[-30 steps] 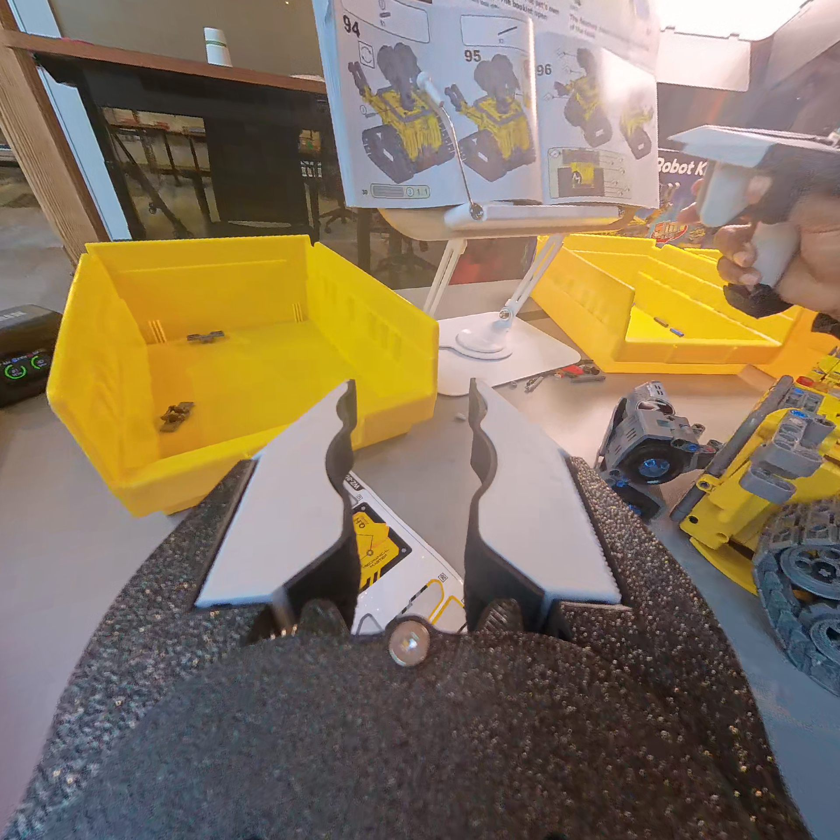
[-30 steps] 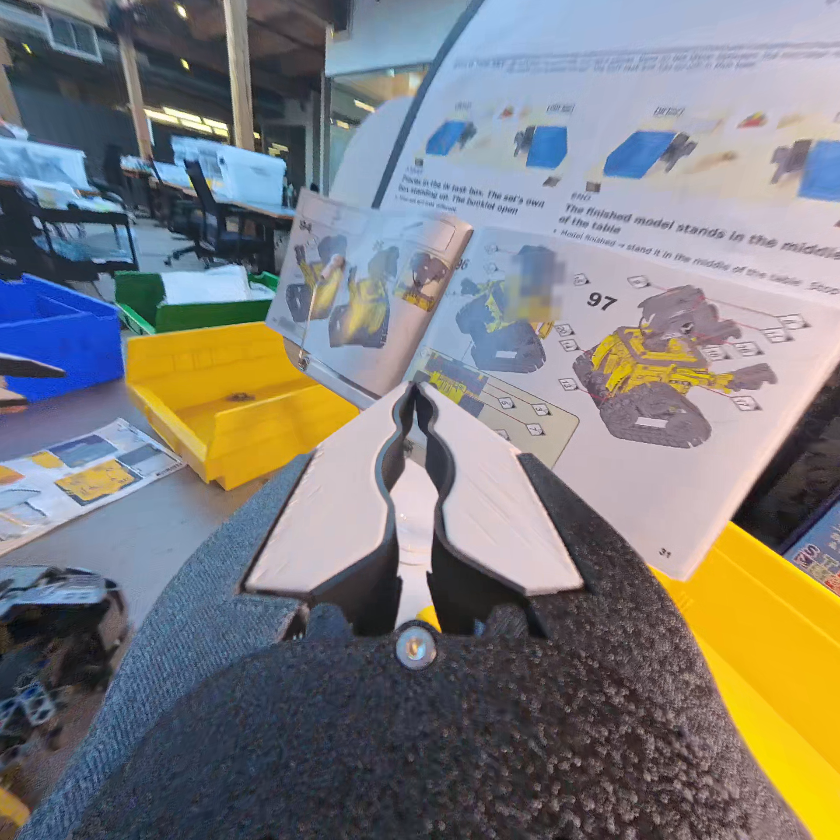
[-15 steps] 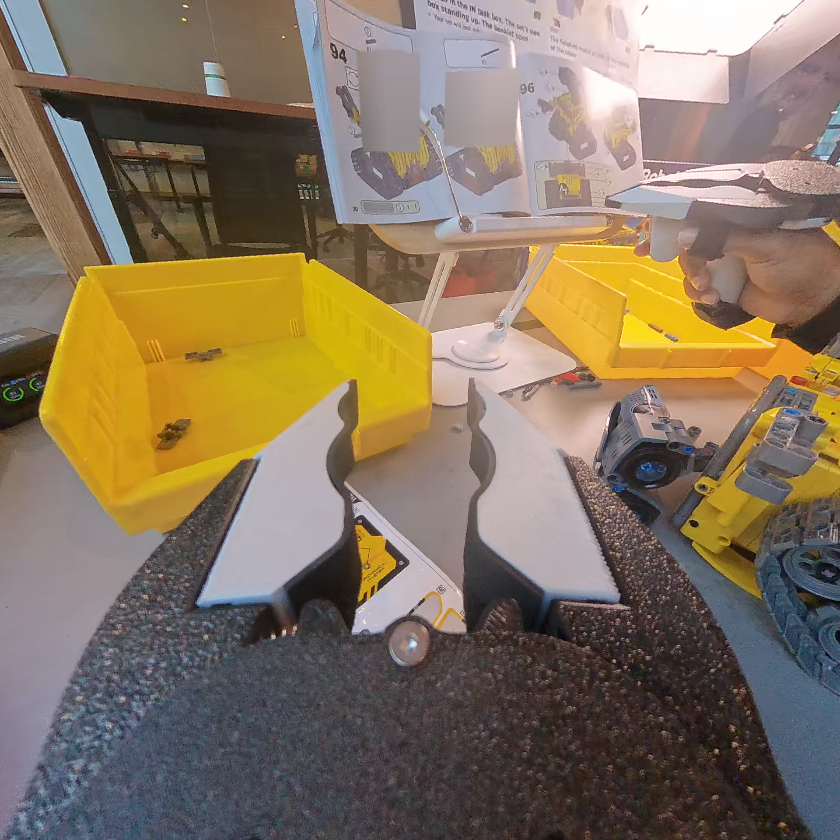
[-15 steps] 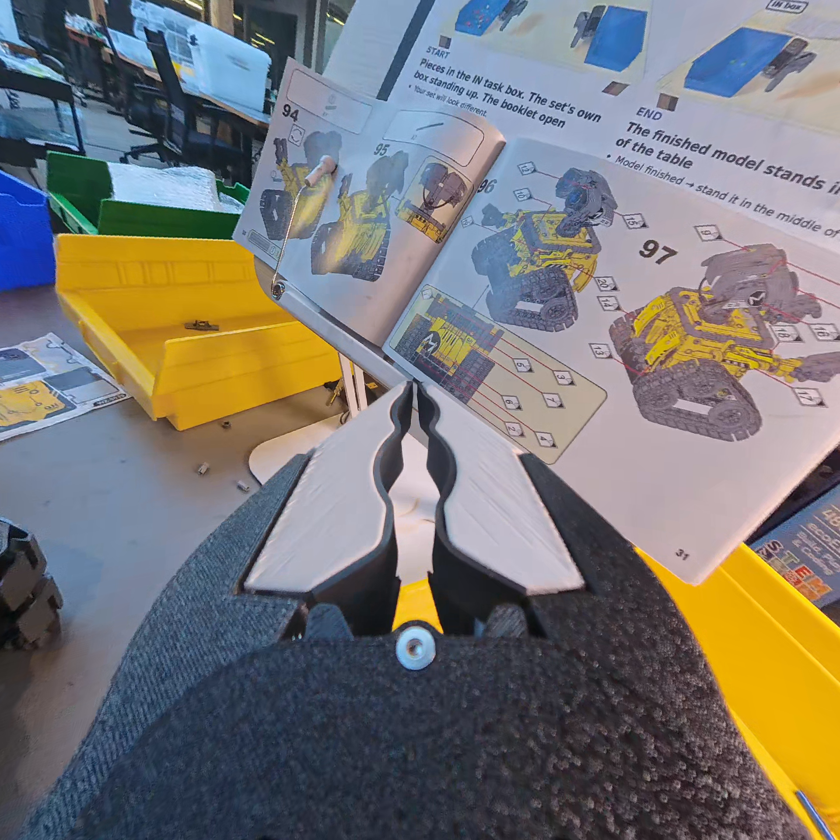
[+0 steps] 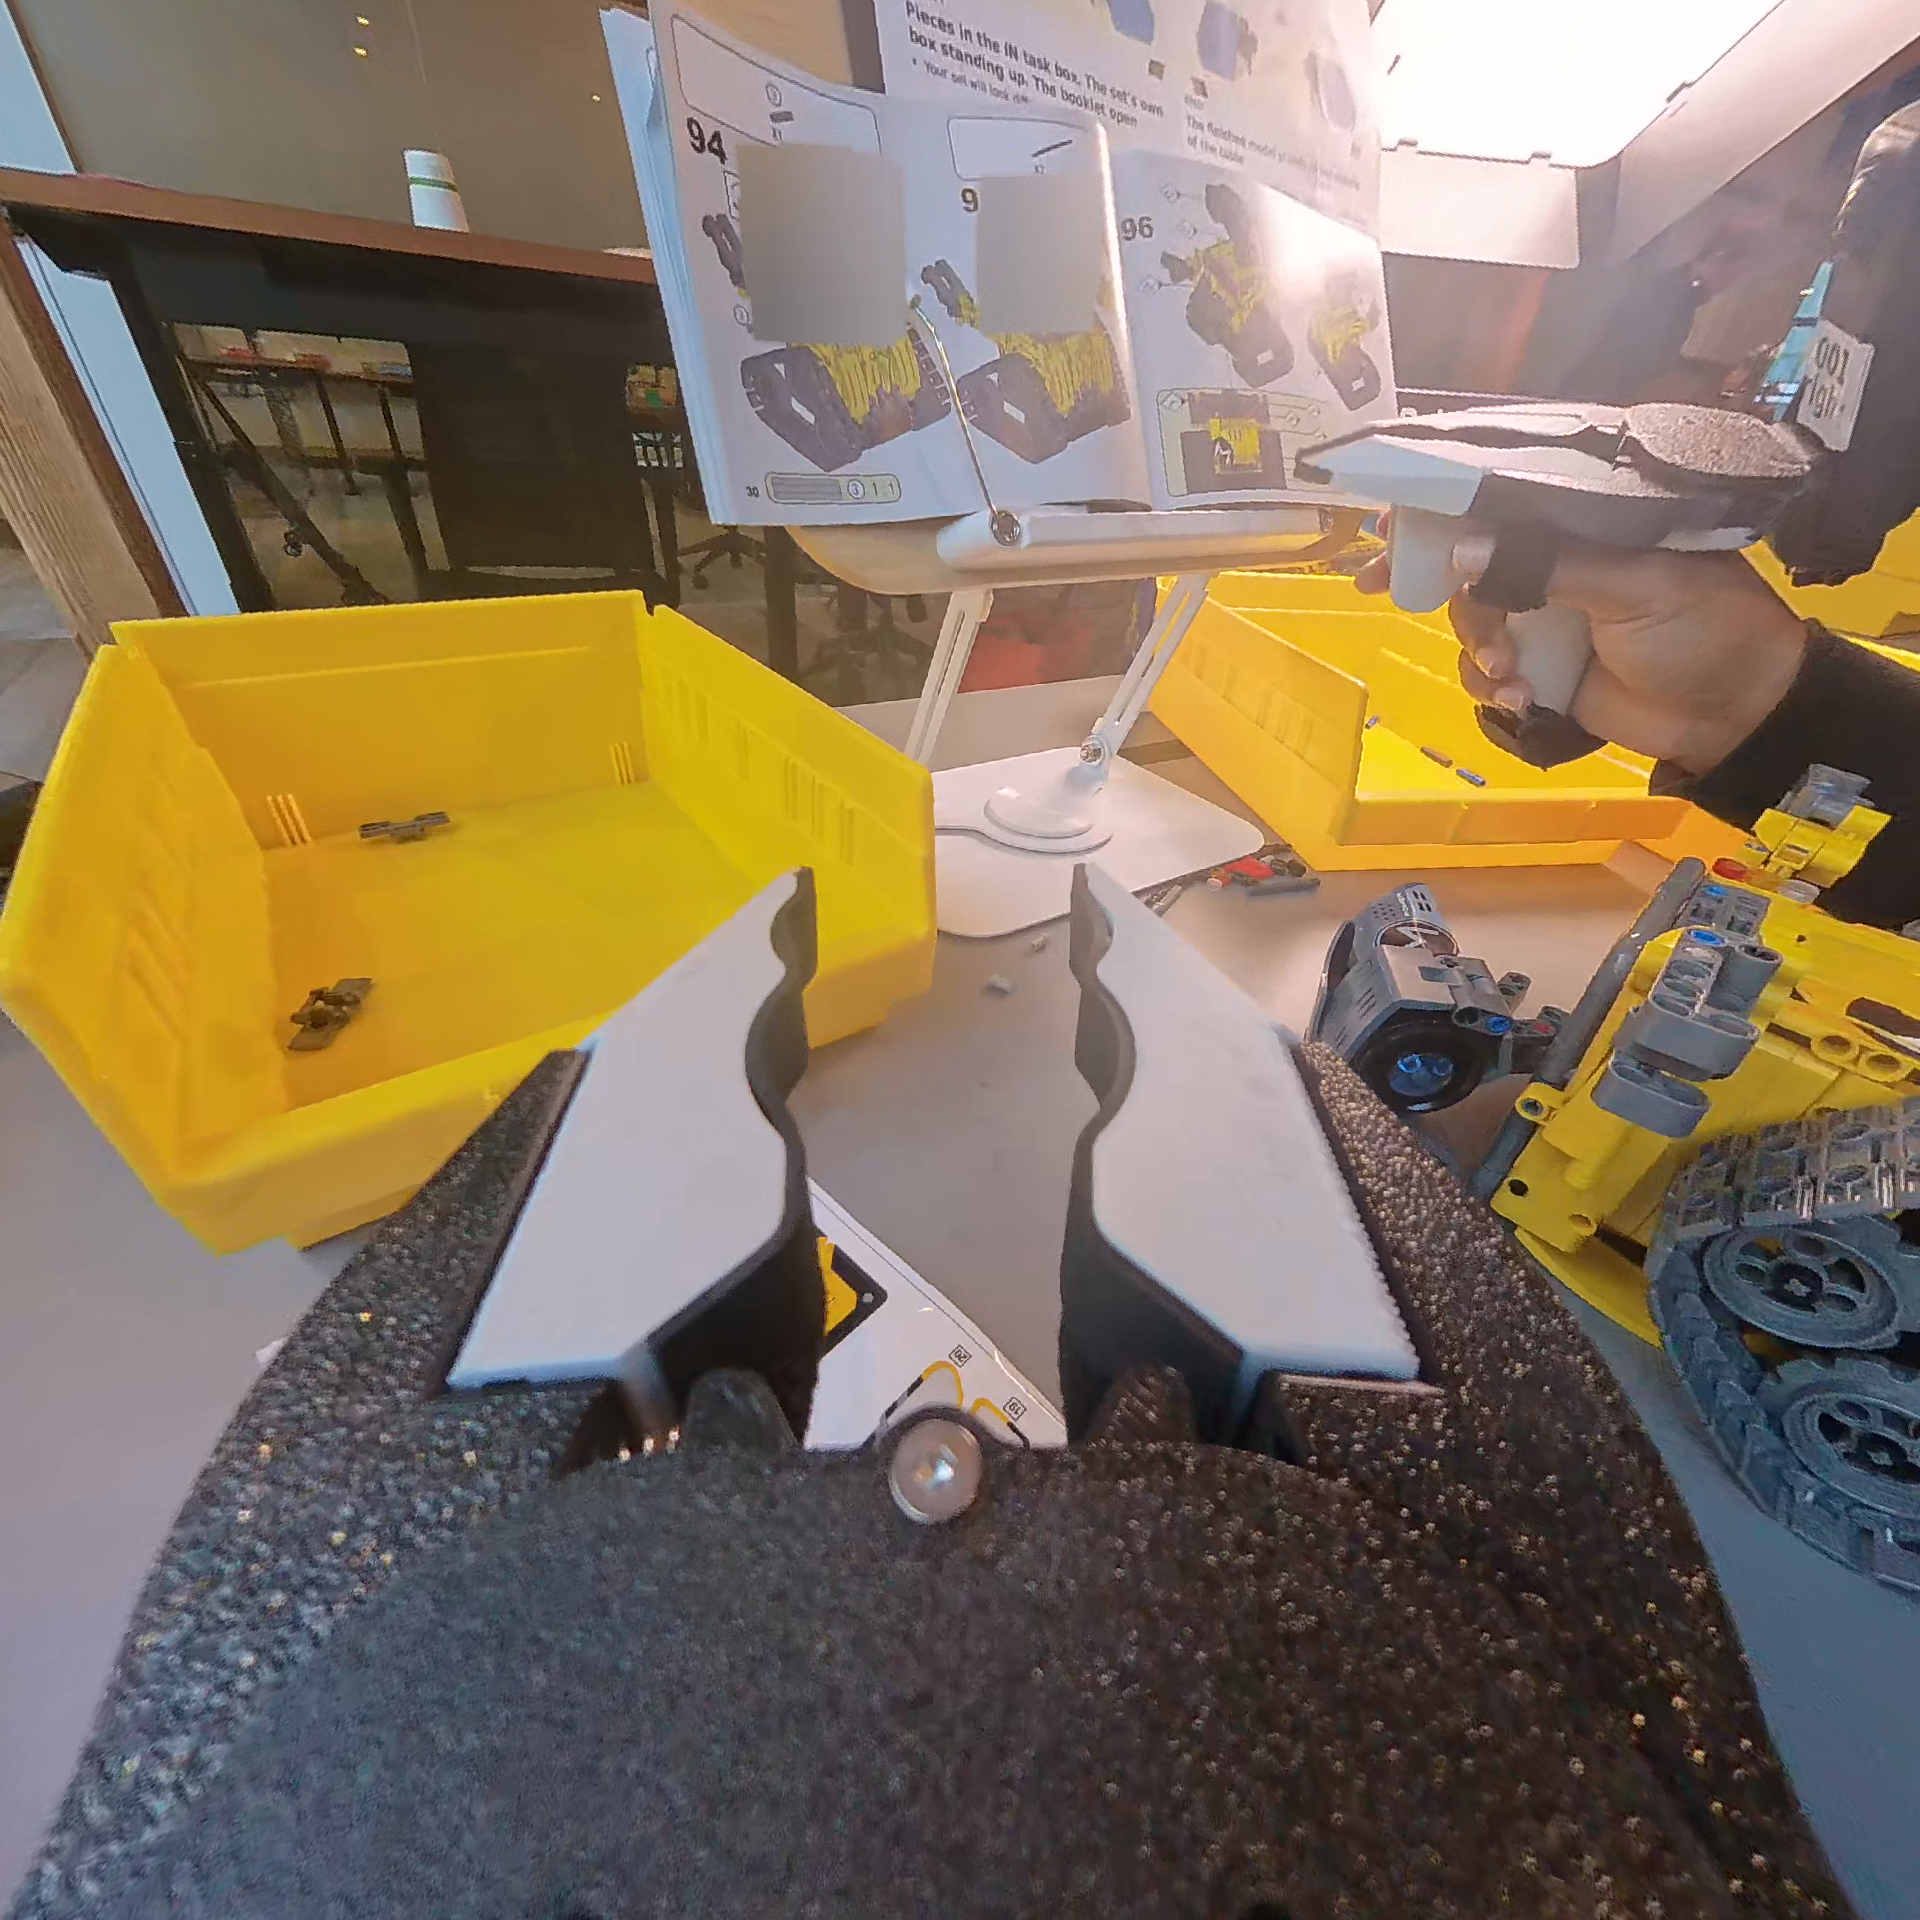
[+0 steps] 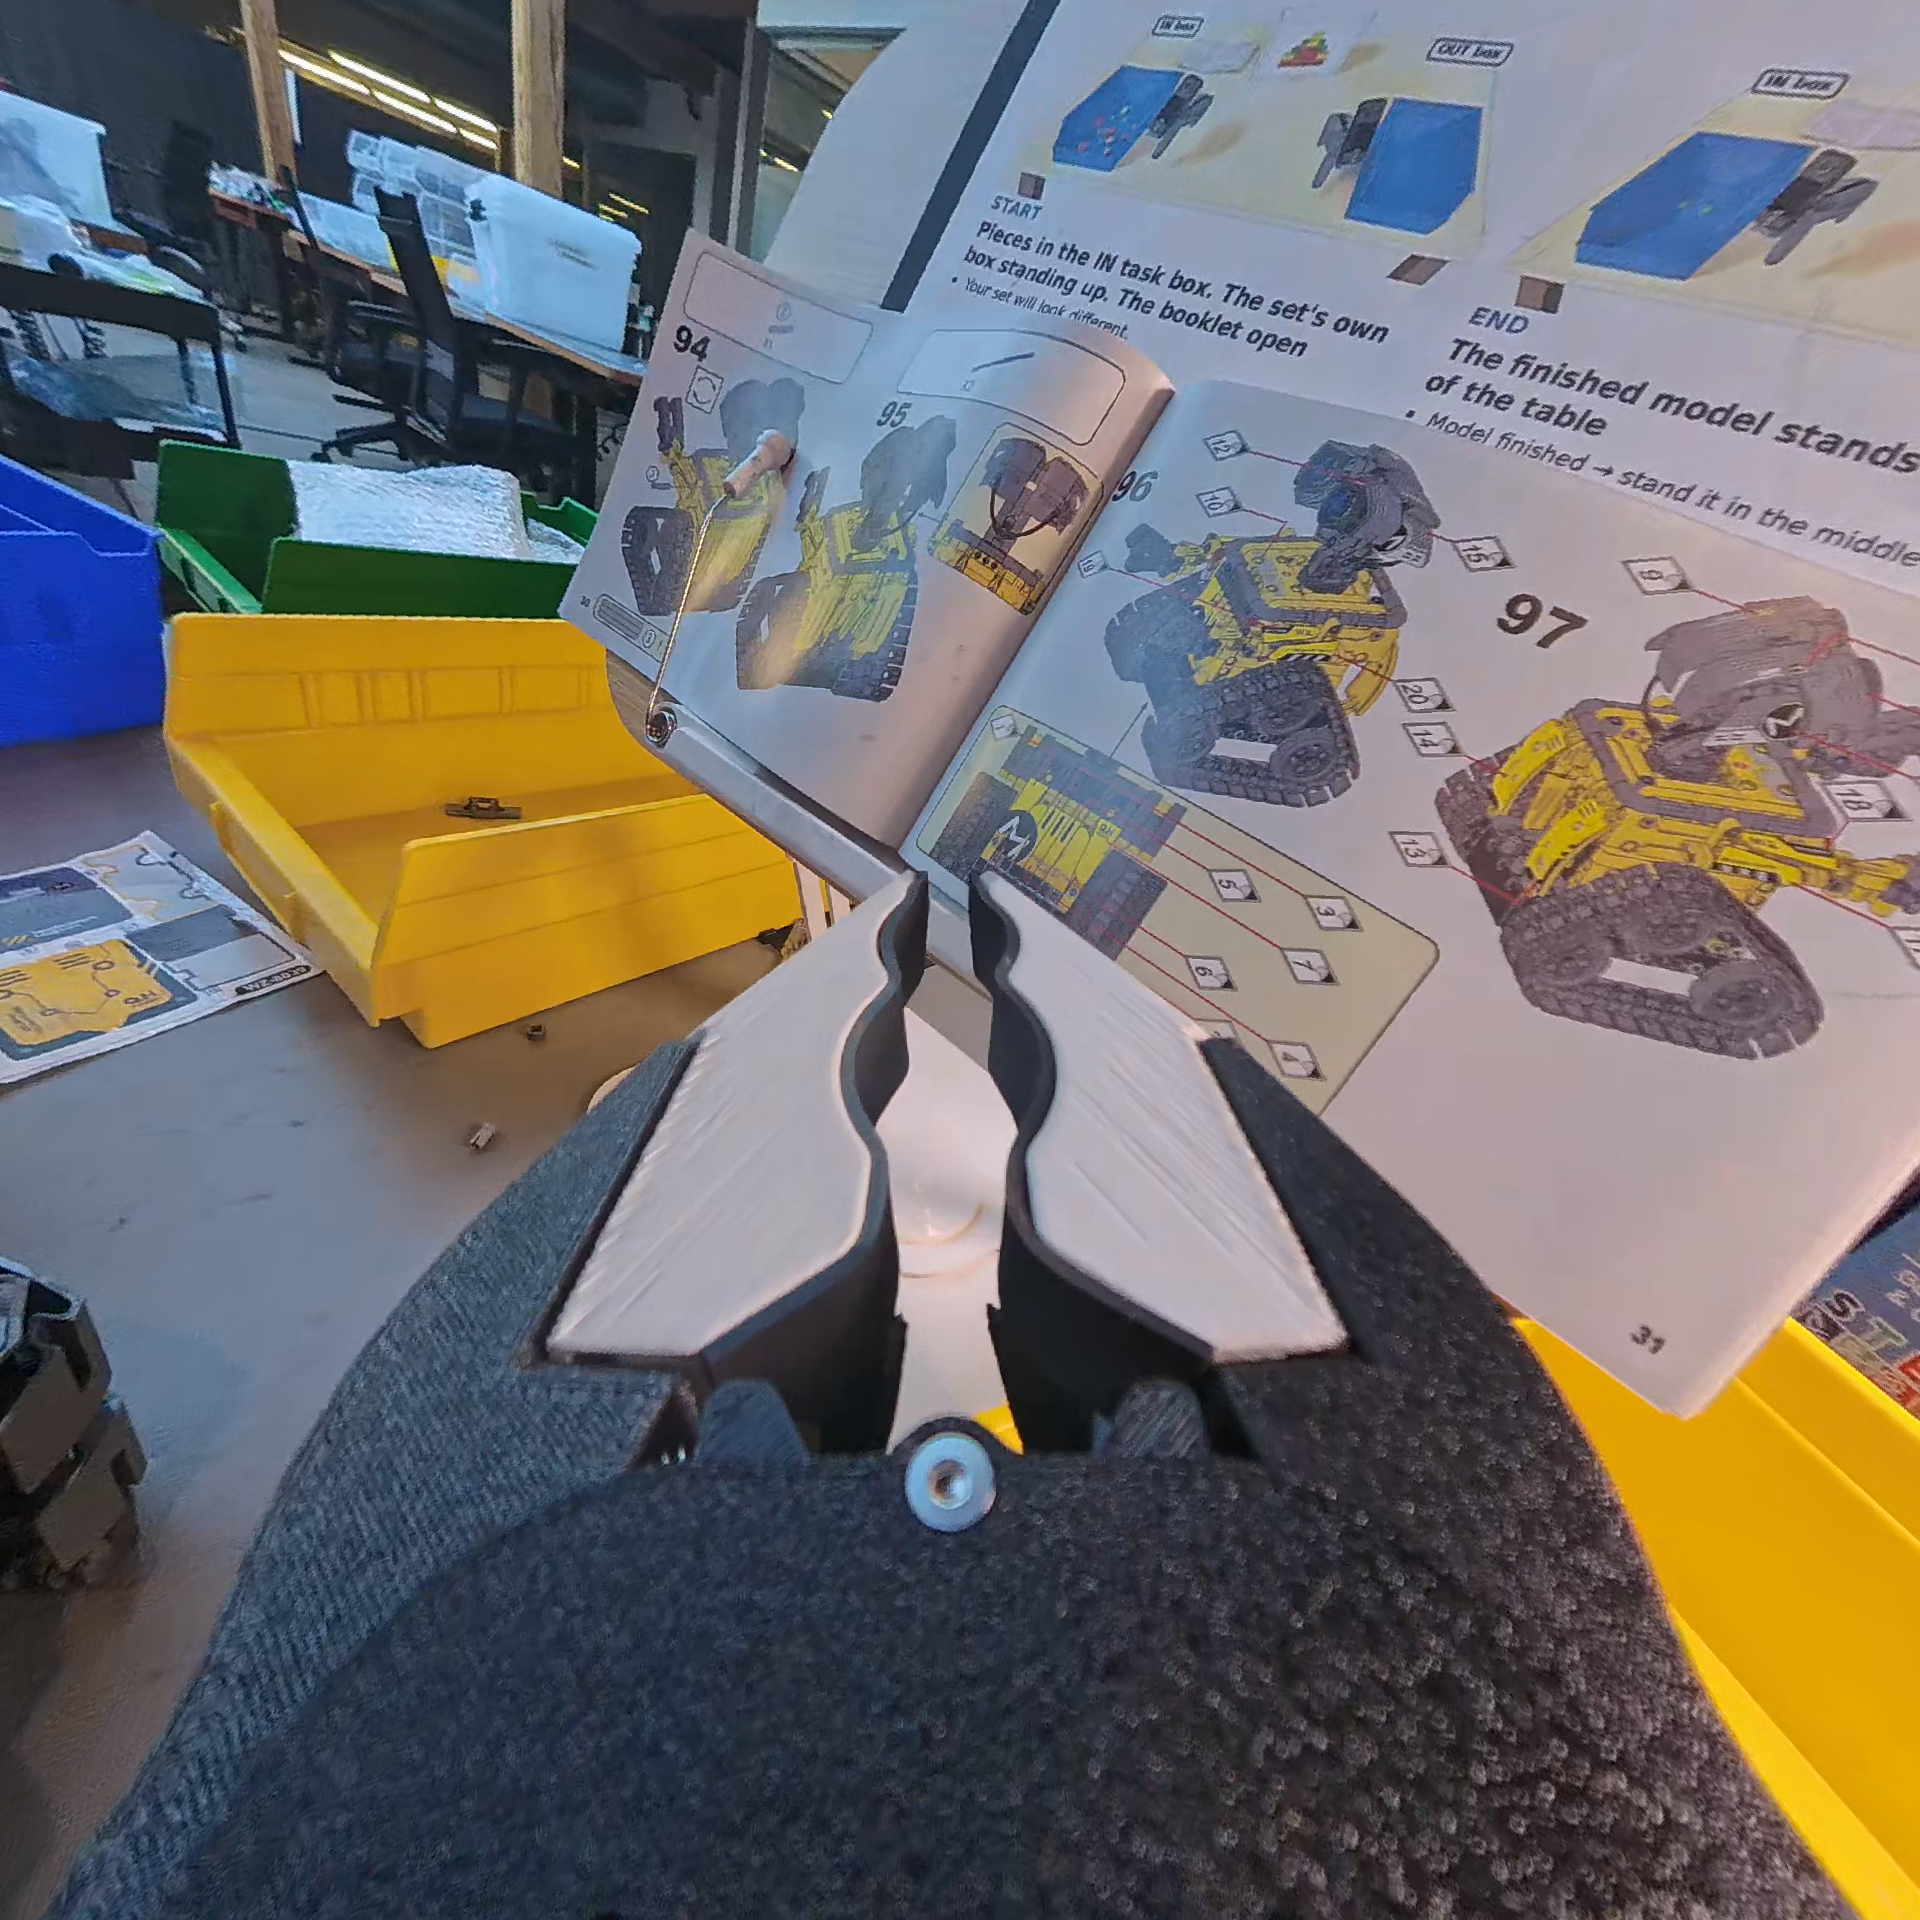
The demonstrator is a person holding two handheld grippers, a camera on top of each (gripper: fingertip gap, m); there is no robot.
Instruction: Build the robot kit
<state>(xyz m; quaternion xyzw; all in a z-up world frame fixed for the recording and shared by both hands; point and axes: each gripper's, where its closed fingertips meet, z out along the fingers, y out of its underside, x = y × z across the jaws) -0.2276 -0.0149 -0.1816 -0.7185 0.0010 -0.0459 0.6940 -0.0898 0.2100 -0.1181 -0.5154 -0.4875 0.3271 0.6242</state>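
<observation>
My left gripper (image 5: 940, 883) is open and empty, low over the grey table (image 5: 956, 1101), above a white and yellow sticker sheet (image 5: 935, 1351). A yellow bin (image 5: 790, 790) with two small dark pieces (image 5: 330, 1010) stands to its left. A grey head part (image 5: 1423, 1029) and a yellow tracked model (image 5: 1704, 1101) lie to its right. My right gripper (image 6: 948, 883) is shut with only a narrow slit and holds nothing. It points at the lower edge of an open instruction booklet (image 6: 1299, 727) on a white stand (image 5: 1049, 821). It also shows in the left wrist view (image 5: 1320, 470), held by a hand.
More yellow bins (image 5: 1351, 758) stand behind the stand at the right. Small loose pieces (image 5: 1262, 871) lie by the stand's base. In the right wrist view a blue bin (image 6: 73, 613), a green bin (image 6: 343, 587) and the sticker sheet (image 6: 114, 956) are at the left. Spacing between my two grippers at the tips: around 30 cm.
The right gripper has come down and levelled out in front of the booklet's lower right corner. The left gripper has drawn back slightly and stays open.
</observation>
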